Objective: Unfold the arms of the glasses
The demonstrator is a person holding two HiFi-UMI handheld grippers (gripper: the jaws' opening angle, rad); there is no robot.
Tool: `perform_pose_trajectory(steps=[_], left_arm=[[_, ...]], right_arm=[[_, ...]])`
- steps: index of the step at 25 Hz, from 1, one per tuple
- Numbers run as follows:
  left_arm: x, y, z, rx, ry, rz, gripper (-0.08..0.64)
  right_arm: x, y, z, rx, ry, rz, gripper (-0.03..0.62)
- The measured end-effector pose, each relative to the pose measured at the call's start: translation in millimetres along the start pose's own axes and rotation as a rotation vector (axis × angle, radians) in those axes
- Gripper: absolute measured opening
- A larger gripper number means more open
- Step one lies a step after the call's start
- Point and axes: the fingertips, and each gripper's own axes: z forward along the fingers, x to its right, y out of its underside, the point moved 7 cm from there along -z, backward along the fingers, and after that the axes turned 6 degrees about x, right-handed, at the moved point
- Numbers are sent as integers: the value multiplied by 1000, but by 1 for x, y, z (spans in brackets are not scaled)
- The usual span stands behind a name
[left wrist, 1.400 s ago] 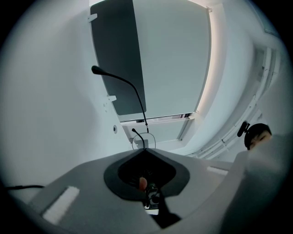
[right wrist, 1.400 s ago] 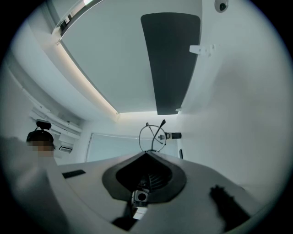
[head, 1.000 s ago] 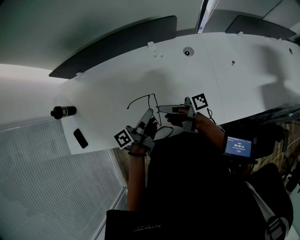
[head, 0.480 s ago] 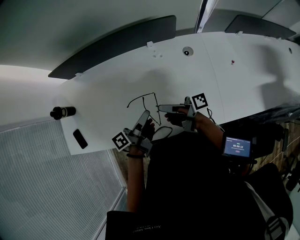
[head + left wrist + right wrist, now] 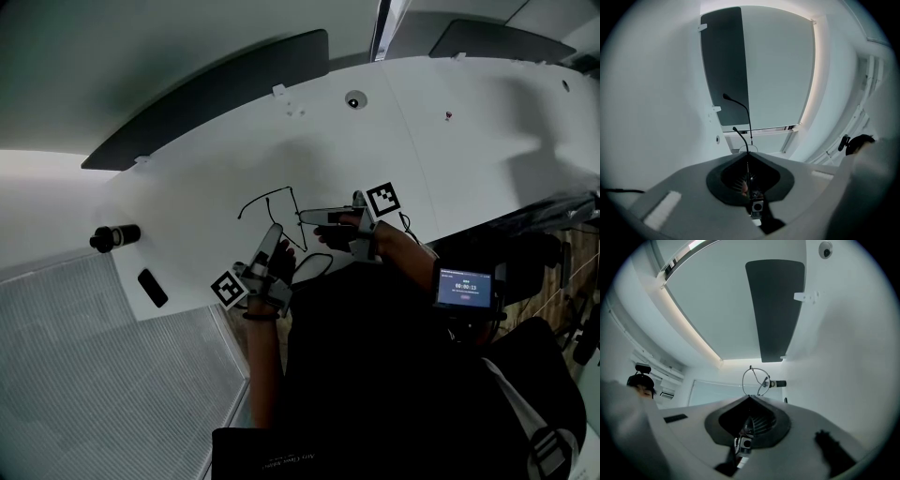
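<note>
The glasses [image 5: 267, 196] are a thin black wire pair, held just above the white table [image 5: 178, 187] near its front edge. My left gripper [image 5: 276, 228] comes from below left, shut on one thin arm. In the left gripper view that arm [image 5: 749, 119] rises out of the closed tips of the left gripper [image 5: 749, 151], and a second curved arm end shows beside it. My right gripper [image 5: 302, 217] comes from the right, shut on the frame. In the right gripper view a round lens rim [image 5: 762, 383] stands out past the closed tips of the right gripper [image 5: 750, 397].
A black cylinder [image 5: 114, 236] lies at the table's left end, with a small black block [image 5: 152, 288] nearer the front edge. A long dark panel [image 5: 206, 94] runs along the back. A small round fitting [image 5: 353, 100] sits far back. A screen [image 5: 462, 287] is strapped to the person's right forearm.
The head view has shifted slightly. Both grippers and the glasses keep their places and their grips.
</note>
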Motion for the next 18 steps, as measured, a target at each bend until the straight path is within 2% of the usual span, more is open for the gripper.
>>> perform_pose_trajectory(steps=[18], left_arm=[[2, -1, -1, 14, 16, -1, 17]], right_arm=[[-4, -1, 1, 2, -14, -5, 11]])
